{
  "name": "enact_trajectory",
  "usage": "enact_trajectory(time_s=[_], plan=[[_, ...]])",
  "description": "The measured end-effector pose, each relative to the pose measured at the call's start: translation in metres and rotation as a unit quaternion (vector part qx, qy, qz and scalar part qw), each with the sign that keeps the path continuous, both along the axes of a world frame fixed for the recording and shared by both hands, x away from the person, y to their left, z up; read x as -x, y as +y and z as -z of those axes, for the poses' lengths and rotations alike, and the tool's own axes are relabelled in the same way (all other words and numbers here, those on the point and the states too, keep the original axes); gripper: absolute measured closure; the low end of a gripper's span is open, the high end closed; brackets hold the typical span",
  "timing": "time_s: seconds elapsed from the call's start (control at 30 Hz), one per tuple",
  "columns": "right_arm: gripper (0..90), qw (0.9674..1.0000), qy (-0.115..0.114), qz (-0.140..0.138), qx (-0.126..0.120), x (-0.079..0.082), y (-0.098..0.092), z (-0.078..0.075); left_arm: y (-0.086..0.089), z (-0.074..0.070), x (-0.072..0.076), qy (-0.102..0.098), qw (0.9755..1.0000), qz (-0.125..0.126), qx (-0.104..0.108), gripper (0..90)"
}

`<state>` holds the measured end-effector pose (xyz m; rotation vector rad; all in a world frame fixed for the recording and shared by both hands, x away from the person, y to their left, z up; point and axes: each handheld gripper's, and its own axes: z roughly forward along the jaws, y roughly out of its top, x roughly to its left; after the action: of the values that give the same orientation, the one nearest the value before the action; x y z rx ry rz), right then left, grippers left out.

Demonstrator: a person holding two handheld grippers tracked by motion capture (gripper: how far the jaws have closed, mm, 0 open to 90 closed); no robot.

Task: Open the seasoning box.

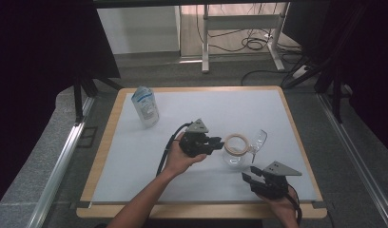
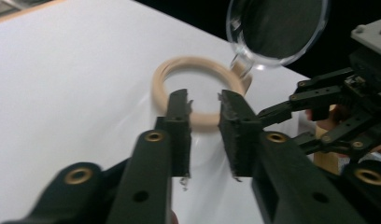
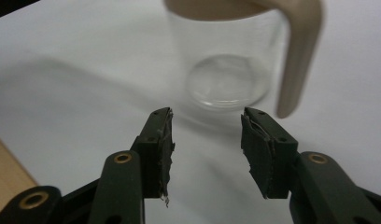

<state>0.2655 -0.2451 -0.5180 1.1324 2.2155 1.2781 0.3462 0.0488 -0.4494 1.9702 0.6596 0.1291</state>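
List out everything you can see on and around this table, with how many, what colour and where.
Clear glass jar with beige ring rim and handle: one, clear and beige, right of the table's centre, upright.
Clear round hinged lid: one, transparent, tilted up at the jar's right side.
White and blue soft packet: one, standing near the far left corner.
White table with wooden edge: one, white top, light wood rim.
Metal-legged desk: one, pale, on the floor beyond the table, with black cables beneath.
Left gripper: one, black, jaws open, just left of the jar's rim.
Right gripper: one, black, jaws open, near the table's front right, aimed toward the jar.
Hands: two, one on each gripper.
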Motion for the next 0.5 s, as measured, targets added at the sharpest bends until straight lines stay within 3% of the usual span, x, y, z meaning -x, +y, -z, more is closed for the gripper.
enact_trajectory(time_s=[0.07,0.1,0.2,0.23,0.33,0.5], plan=[[51.9,0.9999,-0.001,-0.009,-0.004,0.003,0.006,0.001,0.011,0.005,0.002,0.004,0.9999,-0.008,0.004,65.7],[51.9,0.9998,-0.003,-0.019,-0.006,0.005,0.012,0.001,0.015,0.006,0.003,0.005,0.9999,-0.012,0.007,56.9],[51.7,0.9995,-0.007,-0.031,-0.004,0.007,0.020,0.001,0.029,0.014,0.009,0.009,0.9997,-0.017,0.012,51.8],[51.7,0.9992,-0.009,-0.039,-0.005,0.008,0.026,0.000,0.033,0.017,0.011,0.010,0.9997,-0.019,0.010,45.1],[51.4,0.9987,-0.016,-0.049,-0.004,0.010,0.035,-0.004,0.046,0.026,0.019,0.010,0.9994,-0.033,0.010,37.7],[51.1,0.9976,-0.024,-0.064,-0.004,0.012,0.045,-0.008,0.068,0.041,0.028,0.006,0.9983,-0.057,0.000,32.7]])
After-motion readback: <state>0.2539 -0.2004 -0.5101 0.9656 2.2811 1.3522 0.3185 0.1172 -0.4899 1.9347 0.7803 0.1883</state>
